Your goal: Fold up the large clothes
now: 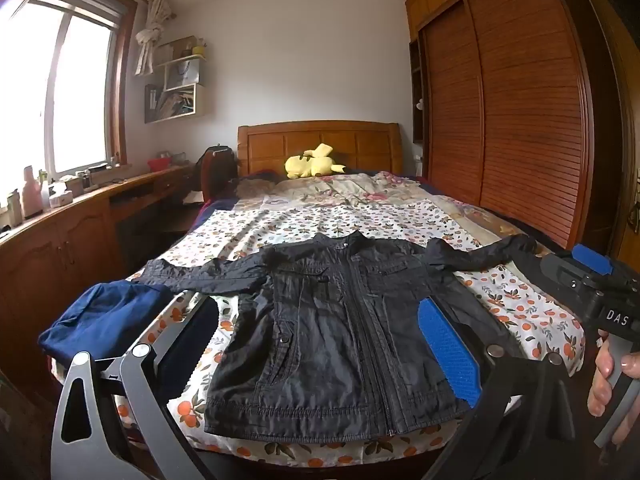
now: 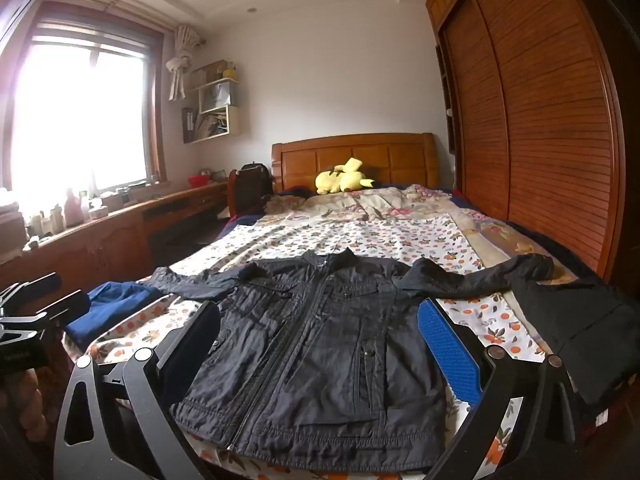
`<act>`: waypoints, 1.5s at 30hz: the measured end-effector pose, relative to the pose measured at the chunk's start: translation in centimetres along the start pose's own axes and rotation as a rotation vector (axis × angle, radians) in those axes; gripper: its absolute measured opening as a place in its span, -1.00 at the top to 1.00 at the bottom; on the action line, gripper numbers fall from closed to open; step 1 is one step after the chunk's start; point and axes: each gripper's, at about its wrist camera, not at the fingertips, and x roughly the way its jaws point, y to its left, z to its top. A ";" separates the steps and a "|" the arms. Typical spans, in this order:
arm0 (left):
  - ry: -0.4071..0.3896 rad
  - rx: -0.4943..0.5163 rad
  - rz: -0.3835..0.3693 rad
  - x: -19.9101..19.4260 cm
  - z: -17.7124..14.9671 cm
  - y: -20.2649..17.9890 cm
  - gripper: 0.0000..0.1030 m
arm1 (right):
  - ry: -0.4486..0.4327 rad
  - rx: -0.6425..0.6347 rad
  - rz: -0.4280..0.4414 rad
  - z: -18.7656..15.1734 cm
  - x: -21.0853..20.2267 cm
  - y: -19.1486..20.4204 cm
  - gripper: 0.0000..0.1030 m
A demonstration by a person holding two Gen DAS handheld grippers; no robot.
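Observation:
A black zip jacket lies flat, front up, on the bed near its foot, with both sleeves spread sideways; it also shows in the right wrist view. My left gripper is open and empty, held above the jacket's lower part, its blue pad on the right. My right gripper is open and empty too, above the jacket's hem. The right gripper's body shows at the left wrist view's right edge, held by a hand.
The bed has an orange-print sheet. A blue garment lies at its left corner, a black garment at the right edge. A yellow plush sits by the headboard. A wooden wardrobe stands right, a desk left.

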 end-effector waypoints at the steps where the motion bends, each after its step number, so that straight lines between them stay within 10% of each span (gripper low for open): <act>1: -0.003 -0.001 0.001 0.0 0.0 0.0 -0.95 | 0.000 0.000 -0.001 0.0 0.0 0.0 -0.86; 45: -0.034 0.002 0.002 -1.5 1.0 -0.2 -0.95 | -0.005 -0.005 -0.003 -0.1 -0.1 0.3 -0.86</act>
